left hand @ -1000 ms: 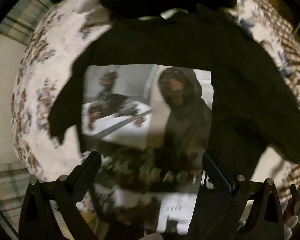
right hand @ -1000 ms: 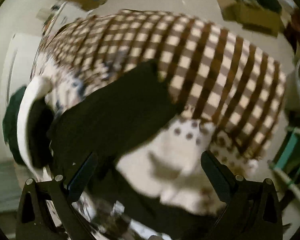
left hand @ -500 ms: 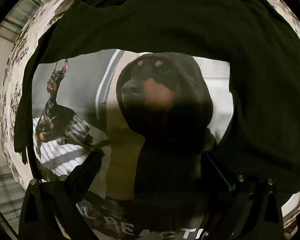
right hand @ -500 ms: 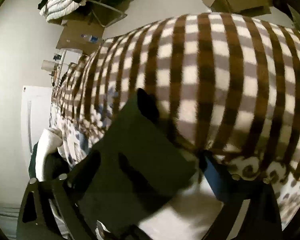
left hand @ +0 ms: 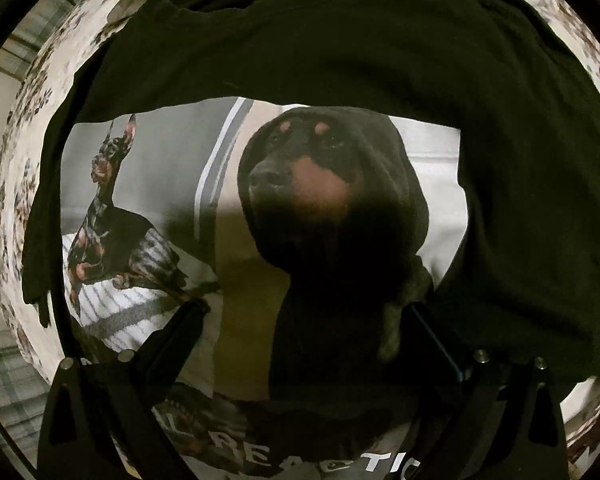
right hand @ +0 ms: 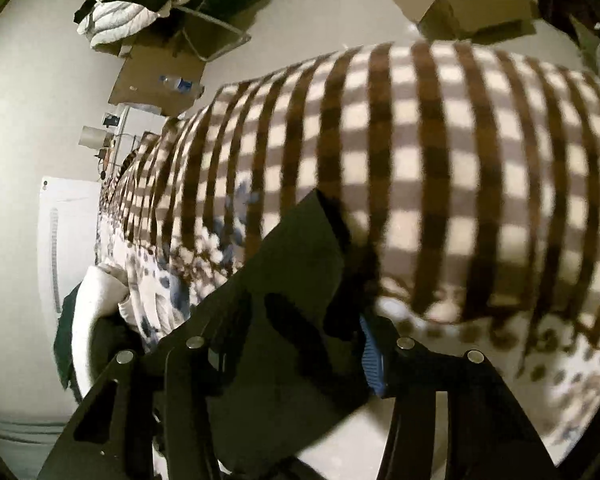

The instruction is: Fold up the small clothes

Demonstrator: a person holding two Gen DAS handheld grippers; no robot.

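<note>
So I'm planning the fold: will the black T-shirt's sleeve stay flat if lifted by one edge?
Probably not: the black T-shirt drapes softly over the bedding, so it likely droops. With the right gripper closing around thin sleeve fabric, it may slip.

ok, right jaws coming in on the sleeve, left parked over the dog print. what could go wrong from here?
1. The right gripper is closing around the black sleeve; the checked blanket lies right under that edge and may get pinched too.
2. The left gripper stands open over the t-shirt print. If it grips mid-panel, the fold may bunch.
3. The sleeve looks creased between the jaws, so only one layer may lift.
</note>
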